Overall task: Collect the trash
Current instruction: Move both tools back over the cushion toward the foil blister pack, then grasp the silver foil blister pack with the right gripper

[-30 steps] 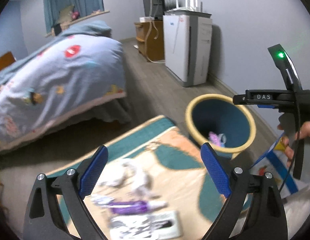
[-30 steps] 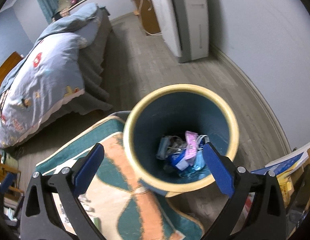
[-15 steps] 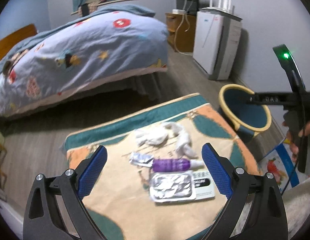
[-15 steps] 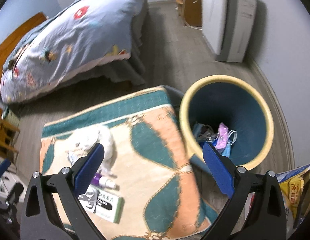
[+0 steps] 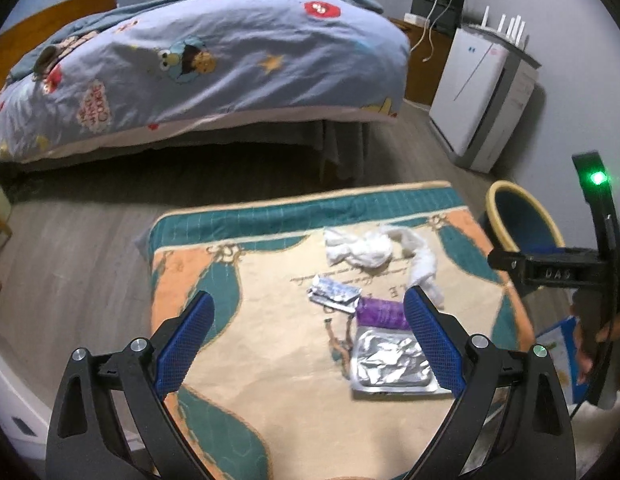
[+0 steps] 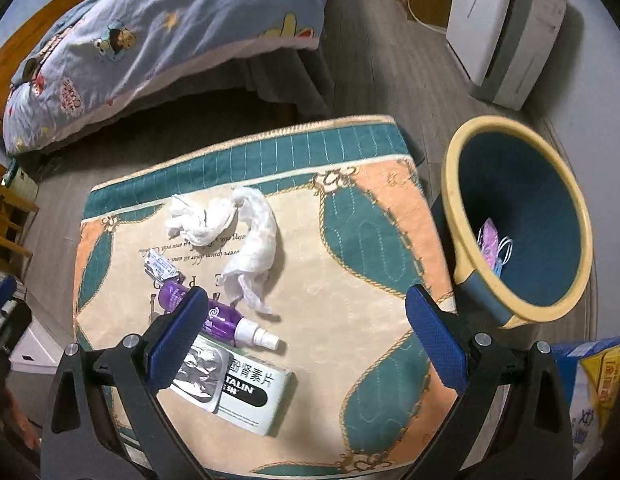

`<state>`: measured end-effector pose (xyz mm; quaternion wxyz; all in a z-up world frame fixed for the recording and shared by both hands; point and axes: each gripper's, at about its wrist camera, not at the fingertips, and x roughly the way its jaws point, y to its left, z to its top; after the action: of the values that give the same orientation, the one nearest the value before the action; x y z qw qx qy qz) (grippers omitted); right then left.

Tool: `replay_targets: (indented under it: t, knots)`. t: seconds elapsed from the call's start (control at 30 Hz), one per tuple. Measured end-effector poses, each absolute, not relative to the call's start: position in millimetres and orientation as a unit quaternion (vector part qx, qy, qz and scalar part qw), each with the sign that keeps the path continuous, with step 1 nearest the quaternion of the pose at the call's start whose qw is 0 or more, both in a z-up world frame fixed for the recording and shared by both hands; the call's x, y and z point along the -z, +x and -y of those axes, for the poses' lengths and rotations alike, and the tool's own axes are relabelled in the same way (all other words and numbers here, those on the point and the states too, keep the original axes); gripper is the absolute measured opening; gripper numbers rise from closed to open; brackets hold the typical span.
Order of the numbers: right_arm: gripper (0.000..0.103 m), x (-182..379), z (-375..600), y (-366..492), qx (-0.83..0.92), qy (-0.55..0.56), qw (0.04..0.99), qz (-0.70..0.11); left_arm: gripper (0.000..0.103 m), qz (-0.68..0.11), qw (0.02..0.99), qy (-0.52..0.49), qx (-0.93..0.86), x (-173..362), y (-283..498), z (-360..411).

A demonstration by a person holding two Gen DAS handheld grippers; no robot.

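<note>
You swing both empty, wide-open grippers, left gripper (image 5: 306, 342) and right gripper (image 6: 306, 336), from bin (image 6: 453, 200) back to tissues (image 6: 230, 232): next pickup.

Left gripper (image 5: 308, 336): black frame with triangular cut-outs, silver screws at the joints, blue mesh-textured pads (image 5: 429, 340) fitted on both fingers. Right gripper (image 6: 306, 336) is built identically — same blue pads (image 6: 433, 338), same silver screws. On its black body, seen from the left wrist view, a green LED is lit, "DAS" is embossed, and a thin black cable is attached.
</note>
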<state>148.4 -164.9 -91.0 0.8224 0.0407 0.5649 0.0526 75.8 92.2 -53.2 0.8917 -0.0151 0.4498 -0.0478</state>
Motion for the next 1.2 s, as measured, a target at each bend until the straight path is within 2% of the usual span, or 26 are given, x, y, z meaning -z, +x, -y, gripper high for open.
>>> replay_targets:
  t: [0.27,0.63,1.03,1.2]
  knots:
    - [0.097,111.3,128.4,143.3,-0.105,0.016,0.8,-0.591,0.095,-0.469,0.882,0.022,0.038,69.7,80.3,-92.8]
    - [0.097,141.2,48.2,102.8,-0.272,-0.122,0.748,-0.592,0.095,-0.435,0.899,-0.05,0.004,40.6,84.9,-132.2]
    - [0.097,175.7,8.6,98.2,-0.275,-0.215,0.722,-0.598,0.095,-0.434,0.897,-0.089,0.004,39.0,87.8,-148.6]
    - [0.085,177.3,7.6,105.6,-0.281,-0.182,0.718,-0.61,0.095,-0.434,0.896,-0.091,0.008,39.4,90.1,-149.6]
